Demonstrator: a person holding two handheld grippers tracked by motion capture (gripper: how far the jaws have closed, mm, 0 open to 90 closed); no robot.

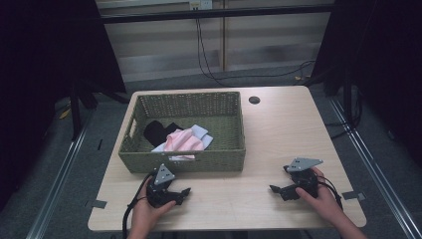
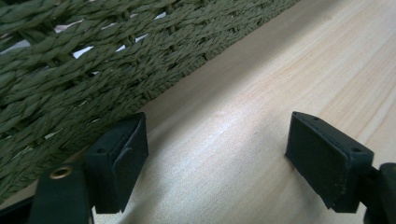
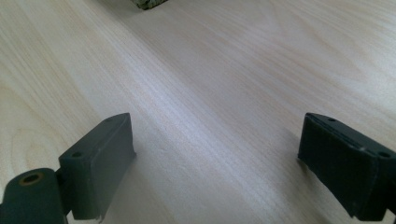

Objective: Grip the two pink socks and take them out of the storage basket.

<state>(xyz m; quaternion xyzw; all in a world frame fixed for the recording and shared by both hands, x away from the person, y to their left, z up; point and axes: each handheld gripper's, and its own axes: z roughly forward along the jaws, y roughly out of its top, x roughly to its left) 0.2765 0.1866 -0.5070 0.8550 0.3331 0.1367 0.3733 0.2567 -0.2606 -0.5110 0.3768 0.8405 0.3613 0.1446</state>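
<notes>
A green woven basket (image 1: 229,154) stands on the pale wooden table (image 1: 278,129), left of the middle. Inside it lie a pink cloth (image 1: 183,141), a light blue cloth (image 1: 203,133) and a black cloth (image 1: 157,130). My left gripper (image 1: 185,193) rests on the table just in front of the basket's near wall (image 2: 70,74), jaws open with nothing between them (image 2: 217,158). Over at the front right, my right gripper (image 1: 275,189) also sits on the table, held by a hand, open and empty (image 3: 217,163). A corner of the basket (image 3: 147,3) shows far ahead of it.
A round black grommet (image 1: 254,100) sits in the table near its far edge. Cables (image 1: 209,59) hang behind the table. Bare tabletop lies between the two grippers and to the right of the basket.
</notes>
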